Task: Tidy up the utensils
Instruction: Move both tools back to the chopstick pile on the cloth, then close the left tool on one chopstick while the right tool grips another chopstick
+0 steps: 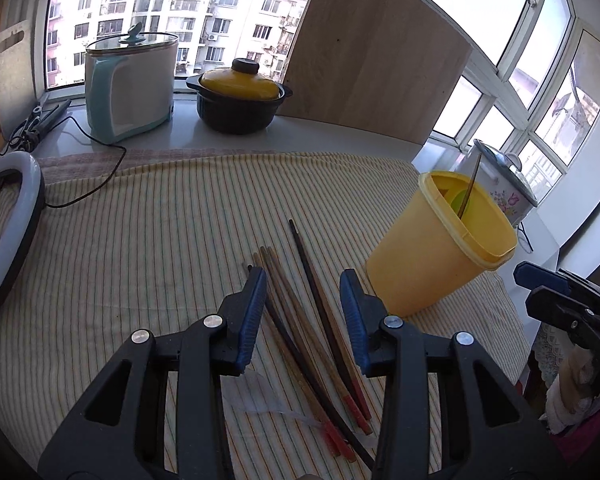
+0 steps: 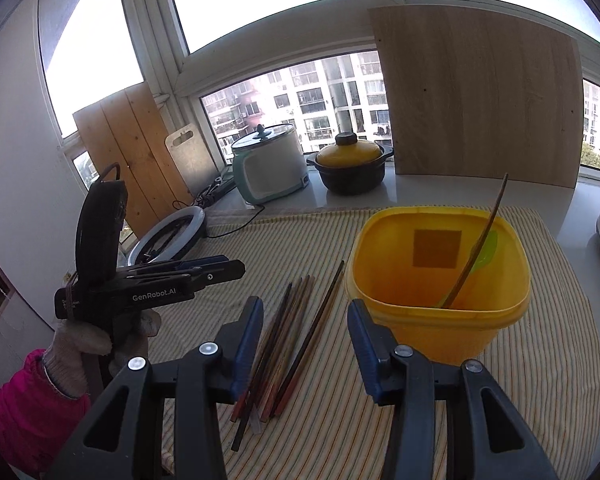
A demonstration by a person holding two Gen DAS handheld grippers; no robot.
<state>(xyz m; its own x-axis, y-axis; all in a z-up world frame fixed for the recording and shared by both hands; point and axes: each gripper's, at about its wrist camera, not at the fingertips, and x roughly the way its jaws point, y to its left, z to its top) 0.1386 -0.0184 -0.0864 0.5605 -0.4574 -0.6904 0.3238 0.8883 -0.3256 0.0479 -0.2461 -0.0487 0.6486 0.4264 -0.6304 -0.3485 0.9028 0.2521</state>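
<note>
Yellow container [image 2: 436, 304] beside loose chopsticks [image 2: 284, 344]

We see bright daylight through large white-framed windows [image 2: 284, 12], pale apartment blocks [image 1: 180, 12] outside, and a light wooden board [image 2: 480, 96] leaning on the white sill [image 1: 320, 132].

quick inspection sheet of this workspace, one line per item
surface: striped cloth over the counter
job's things: chopsticks lie loose in a bundle; yellow container upright beside them holds one chopstick and something green
clutter: clear plastic scrap under the chopstick ends
grippers: left gripper open above the chopsticks; right gripper open, empty
cables: black cord from the cooker across the cloth
surroundings: yellow-lidded pot, ring light, wooden boards, windows
</note>
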